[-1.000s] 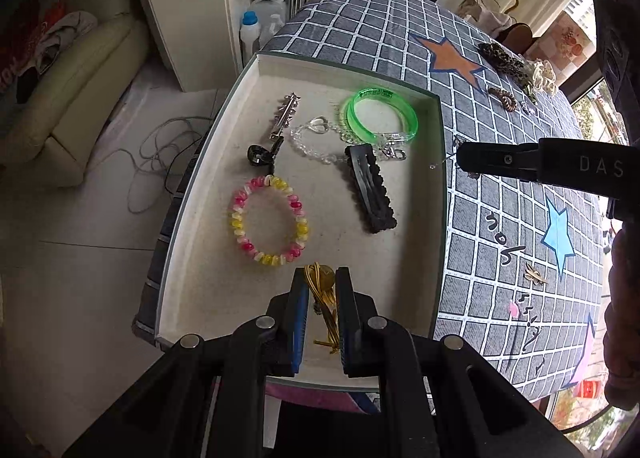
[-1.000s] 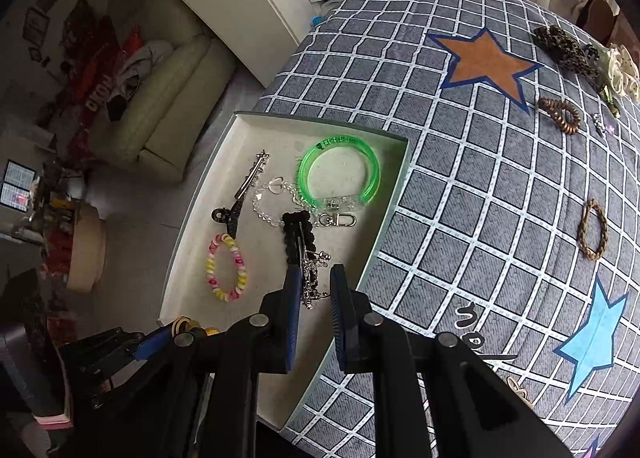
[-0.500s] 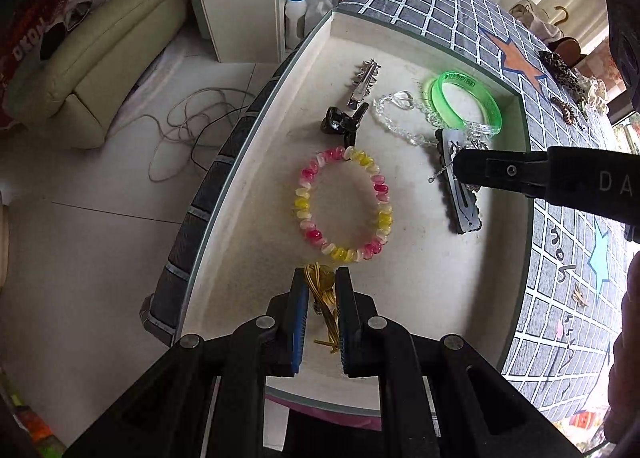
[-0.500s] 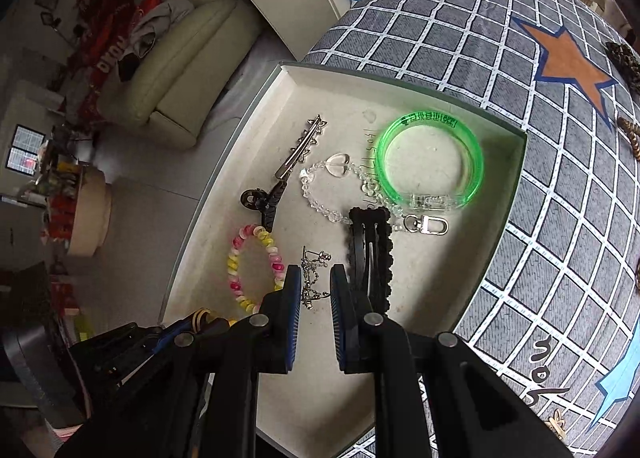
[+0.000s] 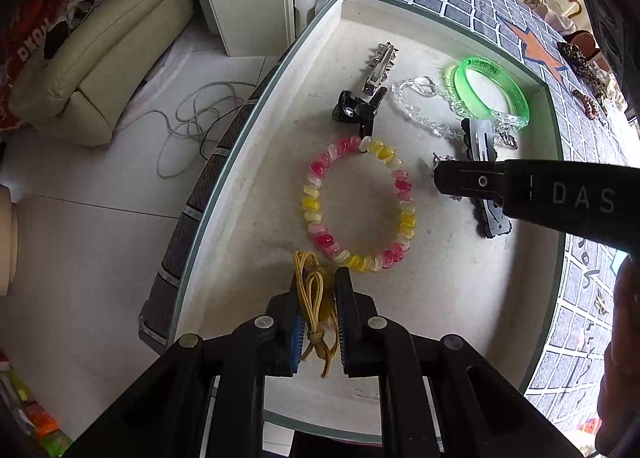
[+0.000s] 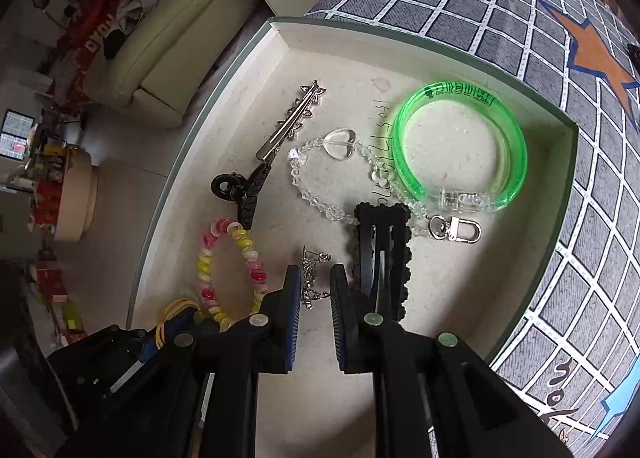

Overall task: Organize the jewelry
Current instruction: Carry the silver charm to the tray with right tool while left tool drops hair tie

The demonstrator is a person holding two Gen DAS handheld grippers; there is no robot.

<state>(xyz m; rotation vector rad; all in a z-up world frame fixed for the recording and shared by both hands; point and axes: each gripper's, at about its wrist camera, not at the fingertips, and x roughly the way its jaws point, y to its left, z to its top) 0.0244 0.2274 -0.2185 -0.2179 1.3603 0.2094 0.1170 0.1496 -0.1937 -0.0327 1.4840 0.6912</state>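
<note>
My left gripper (image 5: 318, 278) is shut on a yellow elastic hair tie (image 5: 314, 298), low over the near end of the cream tray (image 5: 460, 298), just short of the pink and yellow bead bracelet (image 5: 360, 202). My right gripper (image 6: 312, 282) is over the tray beside the black hair clip (image 6: 382, 254). Its jaws stand a little apart with a small silver chain piece (image 6: 312, 278) between them, seemingly loose. The right gripper also shows from the side in the left wrist view (image 5: 440, 178).
The tray also holds a green bangle (image 6: 460, 146), a clear crystal chain with heart and clasp (image 6: 340, 178), a silver star barrette (image 6: 296, 118) and a black claw clip (image 6: 240, 190). More accessories (image 5: 584, 70) lie on the checked tablecloth (image 6: 560, 98). The floor drops off left of the tray.
Both grippers moved in over the tray and lower. The right gripper's jaws have widened around the silver chain piece. The left still holds the yellow tie.
</note>
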